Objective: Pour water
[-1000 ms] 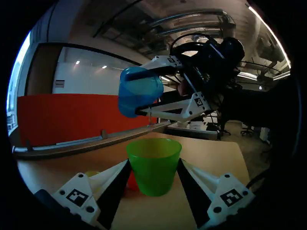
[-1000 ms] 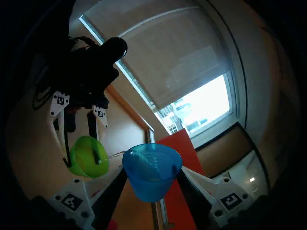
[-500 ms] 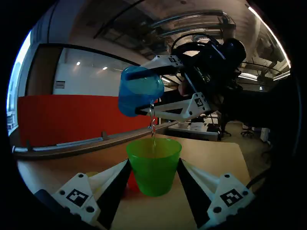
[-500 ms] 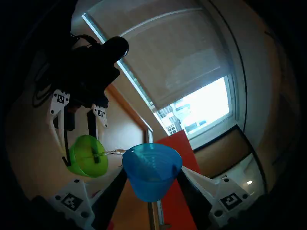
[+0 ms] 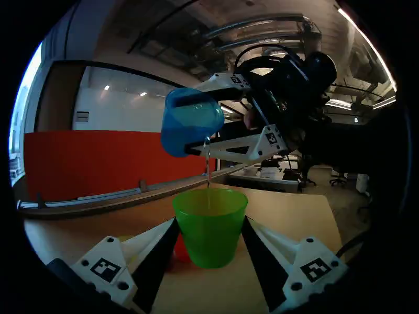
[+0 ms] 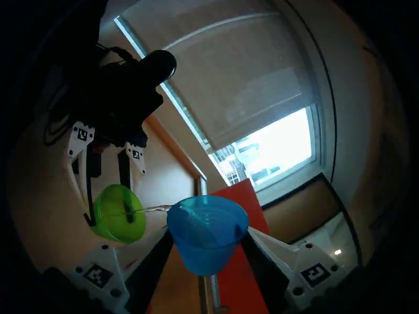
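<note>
The table (image 5: 293, 209) spreads out under and beyond my left claw (image 5: 210, 230), with a red wall panel (image 5: 105, 162) far ahead of it. My left claw is clamped on the green cup (image 5: 210, 226): a finger presses each side, and the cup stands upright between them, its mouth open to the top. Whether its base rests on the table or hangs just above it, I cannot tell.

Ahead of that claw and higher up hangs my right claw (image 5: 184, 127), clamped on the blue cup (image 5: 189, 123), one finger on either side. I hold this cup tipped well over, its lip turned down directly above the green cup's mouth. A small red thing (image 5: 180, 250) sits just behind the green cup, beside my left finger; I cannot make out what it is.

A thin stream of water (image 5: 207, 165) runs from the blue cup's lip straight down into the green cup, and none of it lands outside the rim.

So I judge the pour to be under way but not finished. I cannot tell how full the green cup is or how much water is left in the blue one. Left to do: drain the blue cup, or stop at the level I want, then tip it upright
</note>
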The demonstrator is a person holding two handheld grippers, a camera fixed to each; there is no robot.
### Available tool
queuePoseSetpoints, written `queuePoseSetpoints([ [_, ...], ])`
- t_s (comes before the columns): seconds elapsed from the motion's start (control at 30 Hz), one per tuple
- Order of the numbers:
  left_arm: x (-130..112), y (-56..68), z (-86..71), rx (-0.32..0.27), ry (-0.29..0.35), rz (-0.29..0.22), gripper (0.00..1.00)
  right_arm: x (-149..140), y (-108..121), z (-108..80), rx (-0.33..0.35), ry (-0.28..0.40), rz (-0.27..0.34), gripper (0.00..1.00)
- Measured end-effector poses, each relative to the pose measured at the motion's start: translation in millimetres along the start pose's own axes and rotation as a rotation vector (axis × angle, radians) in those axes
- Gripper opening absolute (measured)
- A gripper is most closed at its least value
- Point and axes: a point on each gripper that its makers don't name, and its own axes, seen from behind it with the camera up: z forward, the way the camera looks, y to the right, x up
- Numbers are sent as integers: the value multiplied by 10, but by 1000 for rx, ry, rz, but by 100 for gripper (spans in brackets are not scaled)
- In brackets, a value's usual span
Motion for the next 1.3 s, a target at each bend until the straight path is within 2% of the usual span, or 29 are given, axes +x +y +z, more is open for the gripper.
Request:
queuePoseSetpoints([
  [0.37,27,24,9,-3,5,8,81,-22,10,-1,-2,-8,-24,88],
  [1.3,44,-7,8,0,14,4,81,-35,35,0,-6,-18,-64,88],
])
